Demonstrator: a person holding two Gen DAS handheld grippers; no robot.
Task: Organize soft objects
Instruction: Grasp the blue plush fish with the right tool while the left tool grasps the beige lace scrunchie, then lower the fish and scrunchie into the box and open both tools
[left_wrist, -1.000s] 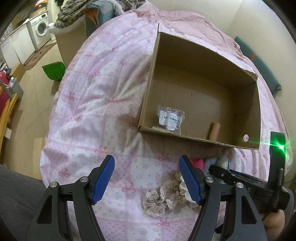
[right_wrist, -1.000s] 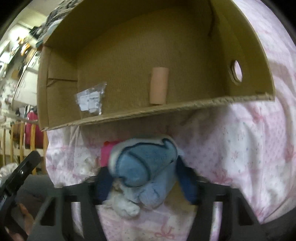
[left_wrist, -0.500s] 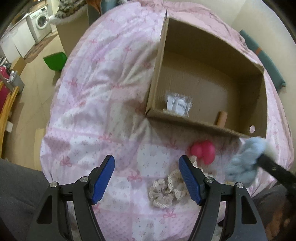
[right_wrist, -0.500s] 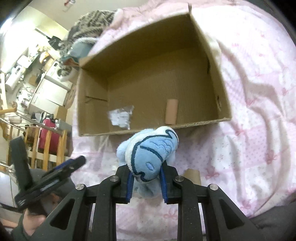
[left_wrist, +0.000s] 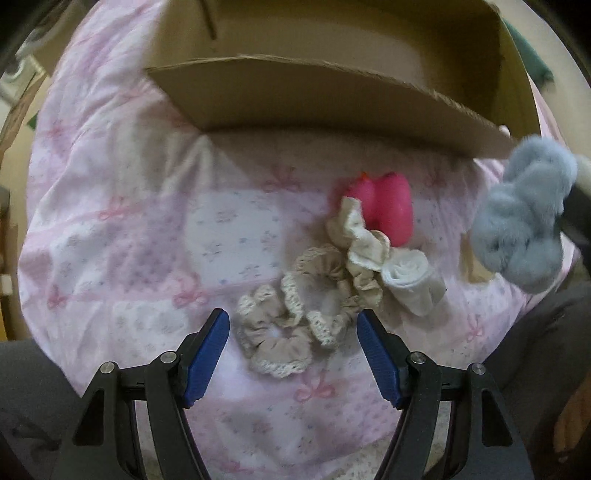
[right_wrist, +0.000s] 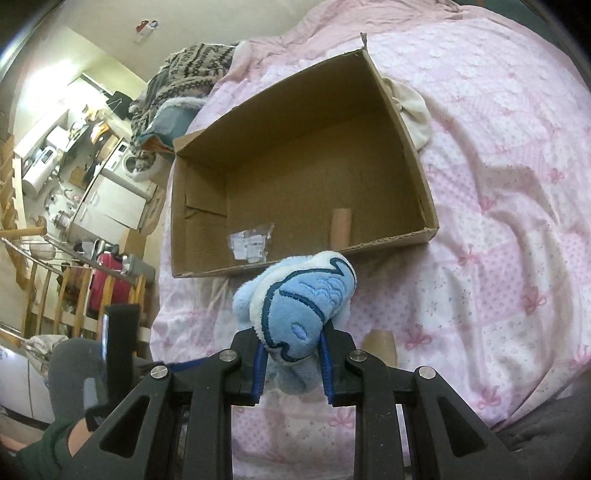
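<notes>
Blue plush toy (right_wrist: 303, 299): fuzzy fleece, embroidered. Scrunchies (left_wrist: 295, 314): matt beige cloth, lace-edged. Cardboard box (right_wrist: 295, 177): rough, matt. Quilt (left_wrist: 129, 221): soft printed cotton. Gripper pads (left_wrist: 205, 354): ribbed blue plastic.

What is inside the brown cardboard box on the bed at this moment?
The brown cardboard box holds a small clear plastic packet and a short cardboard tube. The blue plush toy and the near wall cover part of the floor.

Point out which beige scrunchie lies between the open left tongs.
The lace-edged scrunchie nearest the camera, lowest and leftmost in the row, lies between the left tongs. The other two trail away towards the pink toy.
</notes>
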